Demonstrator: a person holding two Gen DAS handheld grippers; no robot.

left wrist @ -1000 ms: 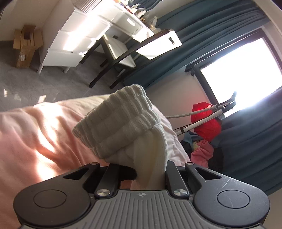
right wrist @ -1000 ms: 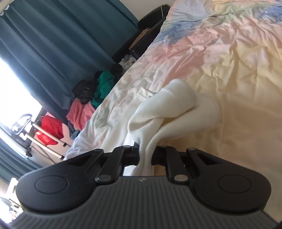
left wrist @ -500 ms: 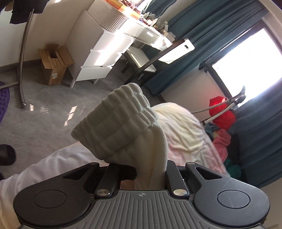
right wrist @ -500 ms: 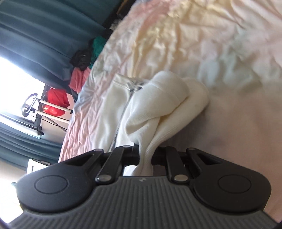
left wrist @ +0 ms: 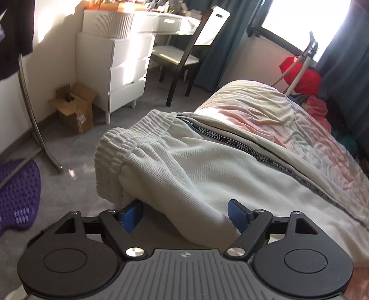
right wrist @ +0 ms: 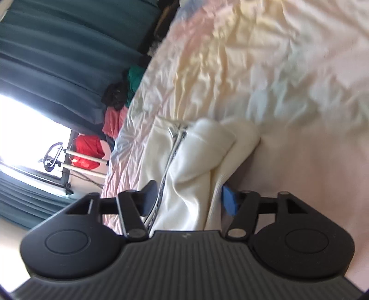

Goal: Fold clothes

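The bed takes up most of the room, its crumpled pastel cover running pink, cream and pale blue toward the teal curtains and the bright window. Across the near edge of it lies a cream knit garment, spread out on the cover, with a dark tape printed "NOT-SIMPLE" running along its length and a ribbed, gathered hem bunched at the corner that hangs toward the grey floor. From the other side the same garment shows a zip line and two rolled folds lying next to each other on the sheet.

Against the wall stands a white chest of drawers, a dark-framed chair beside it, and an open cardboard box on the floor. A heap of red, pink and green clothes sits by the curtain. A purple studded mat lies at the lower left.

The left gripper sits low at the garment's ribbed corner, its blue-padded jaws wide apart with the cloth lying loosely between them. The right gripper has its jaws apart as well, straddling the garment's folded edge; the frame is blurred there, so whether a pad touches the cloth I cannot say.
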